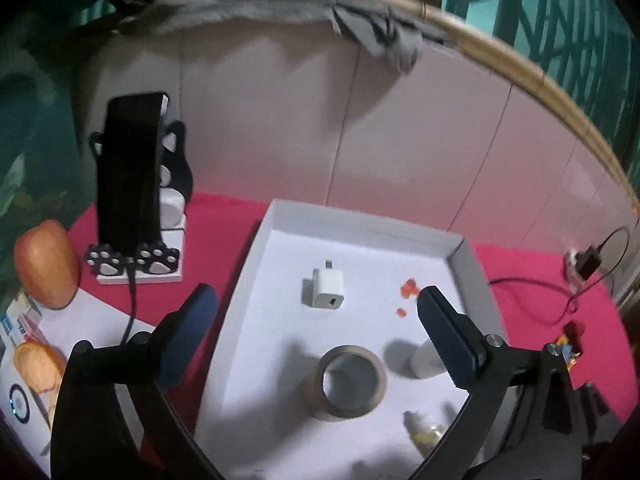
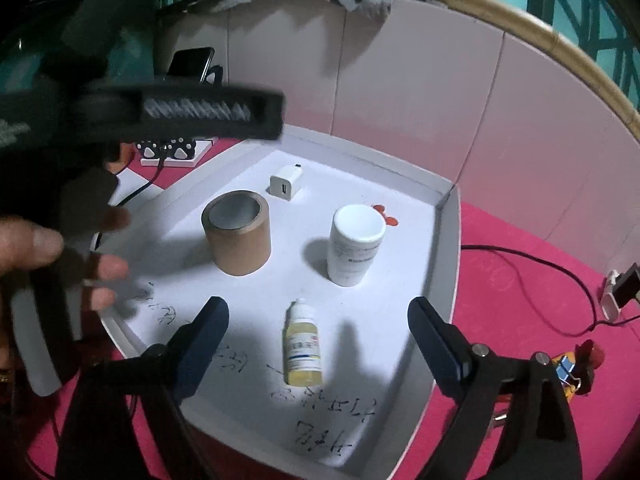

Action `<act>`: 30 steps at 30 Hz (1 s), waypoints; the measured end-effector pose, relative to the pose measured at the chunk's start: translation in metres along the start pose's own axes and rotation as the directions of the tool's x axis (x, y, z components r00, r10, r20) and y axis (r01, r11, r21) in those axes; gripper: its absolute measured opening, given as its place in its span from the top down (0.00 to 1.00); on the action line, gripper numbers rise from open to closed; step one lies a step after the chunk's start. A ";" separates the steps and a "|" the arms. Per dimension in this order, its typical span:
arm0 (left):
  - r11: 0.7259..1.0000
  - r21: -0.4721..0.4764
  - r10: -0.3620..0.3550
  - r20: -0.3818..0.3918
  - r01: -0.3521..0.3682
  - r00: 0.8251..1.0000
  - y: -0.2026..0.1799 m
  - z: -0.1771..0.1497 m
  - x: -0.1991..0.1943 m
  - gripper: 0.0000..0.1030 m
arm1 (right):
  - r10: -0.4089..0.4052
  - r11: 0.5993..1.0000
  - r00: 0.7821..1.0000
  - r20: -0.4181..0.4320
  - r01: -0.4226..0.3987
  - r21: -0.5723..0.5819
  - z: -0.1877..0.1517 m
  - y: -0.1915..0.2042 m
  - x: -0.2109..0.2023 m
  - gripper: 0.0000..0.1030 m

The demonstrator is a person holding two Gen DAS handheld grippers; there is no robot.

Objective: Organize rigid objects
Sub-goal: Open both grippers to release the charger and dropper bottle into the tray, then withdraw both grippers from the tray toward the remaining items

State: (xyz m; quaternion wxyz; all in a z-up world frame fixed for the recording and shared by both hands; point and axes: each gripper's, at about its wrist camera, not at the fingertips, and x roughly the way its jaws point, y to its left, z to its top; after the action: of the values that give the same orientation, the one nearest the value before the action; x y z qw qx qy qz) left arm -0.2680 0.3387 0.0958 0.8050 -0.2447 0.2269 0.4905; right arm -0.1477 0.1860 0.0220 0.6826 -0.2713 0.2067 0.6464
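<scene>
A white tray (image 1: pixel 240 288) on the pink cloth holds a brown tape roll (image 1: pixel 348 380), a white charger cube (image 1: pixel 325 292), a white bottle (image 1: pixel 424 360) partly behind one finger, and a small dropper bottle (image 1: pixel 424 432). My left gripper (image 1: pixel 316 294) hangs open above the tray, nothing between its pads. In the right wrist view the tape roll (image 2: pixel 238 236), charger cube (image 2: pixel 285 186) and white bottle (image 2: pixel 354 244) stand upright, while the dropper bottle (image 2: pixel 302 344) lies flat. My right gripper (image 2: pixel 318 306) is open over the dropper bottle, not touching it.
A black phone (image 1: pixel 132 172) leans on a paw-print stand left of the tray, with an orange fruit (image 1: pixel 46 264) beside it. A person's hand (image 2: pixel 40 248) and the left tool's black body (image 2: pixel 180 108) fill the left. A plug and cable (image 2: pixel 624 288) and a binder clip (image 2: pixel 564 368) lie right.
</scene>
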 end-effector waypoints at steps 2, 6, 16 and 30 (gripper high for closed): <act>1.000 -0.016 -0.002 0.044 0.003 0.999 0.001 0.000 -0.016 0.02 | -0.002 1.000 1.000 0.001 0.002 0.016 -0.001 -0.001 -0.002 0.11; 0.999 -0.031 -0.027 0.100 0.030 0.995 0.002 -0.003 -0.042 0.02 | -0.001 0.999 1.000 0.011 0.000 0.053 -0.002 -0.005 -0.006 0.11; 0.989 -0.014 -0.148 0.109 0.150 0.983 -0.030 -0.018 -0.075 0.02 | -0.038 0.985 0.997 0.069 0.025 0.173 -0.013 -0.045 -0.029 0.11; 0.936 0.184 -0.289 -0.085 0.300 0.954 -0.115 -0.076 -0.059 0.02 | -0.186 0.881 0.982 -0.025 0.178 0.439 -0.102 -0.207 -0.063 0.11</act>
State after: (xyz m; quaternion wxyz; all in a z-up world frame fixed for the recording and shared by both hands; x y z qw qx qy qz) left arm -0.1986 0.2056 0.0919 0.8827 -0.2098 0.2571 0.3327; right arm 0.0603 0.0690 0.0049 0.7856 -0.1227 0.3145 0.5184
